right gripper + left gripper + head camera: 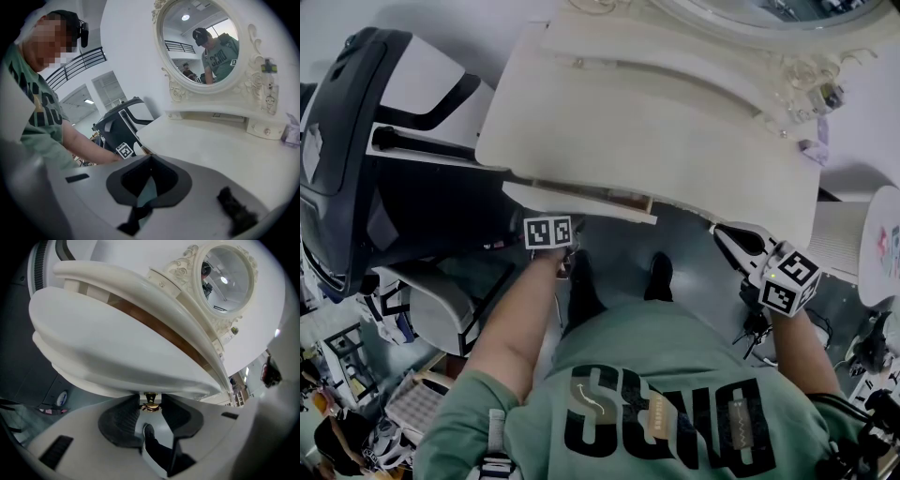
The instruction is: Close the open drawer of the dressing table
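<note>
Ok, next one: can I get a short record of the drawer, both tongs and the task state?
drawer: pulled out a little from under the table
left tongs: apart, with the drawer's brass knob between them; they don't seem to clamp it
right tongs: shut, empty, near the table's right front edge
task state: drawer not yet closed
</note>
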A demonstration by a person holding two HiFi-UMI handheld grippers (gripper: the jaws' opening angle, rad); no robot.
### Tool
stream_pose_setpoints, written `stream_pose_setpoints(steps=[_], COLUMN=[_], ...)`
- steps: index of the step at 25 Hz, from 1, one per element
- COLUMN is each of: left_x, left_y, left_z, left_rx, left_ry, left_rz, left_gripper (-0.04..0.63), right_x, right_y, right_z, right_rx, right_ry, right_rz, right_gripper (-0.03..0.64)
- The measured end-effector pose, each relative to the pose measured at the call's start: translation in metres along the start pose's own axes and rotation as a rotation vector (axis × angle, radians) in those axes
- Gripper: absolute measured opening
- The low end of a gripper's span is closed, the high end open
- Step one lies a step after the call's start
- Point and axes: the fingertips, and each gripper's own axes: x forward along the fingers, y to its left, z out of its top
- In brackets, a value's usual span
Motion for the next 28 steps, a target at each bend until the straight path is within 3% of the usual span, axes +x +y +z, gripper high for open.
stream_pose_setpoints(steps=[28], left_x=[0.017], left_y=[-0.005], left_z=[0.035], left_rx=[-0.004], left_ry=[-0.047], left_rz=[-0.004], left_gripper=[0.152], right_x=[-0.006], right_y=[-0.011], right_z=[-0.009], right_rx=[0.023], right_ry=[0.001], right_rz=[-0.017], right_gripper=[0.011])
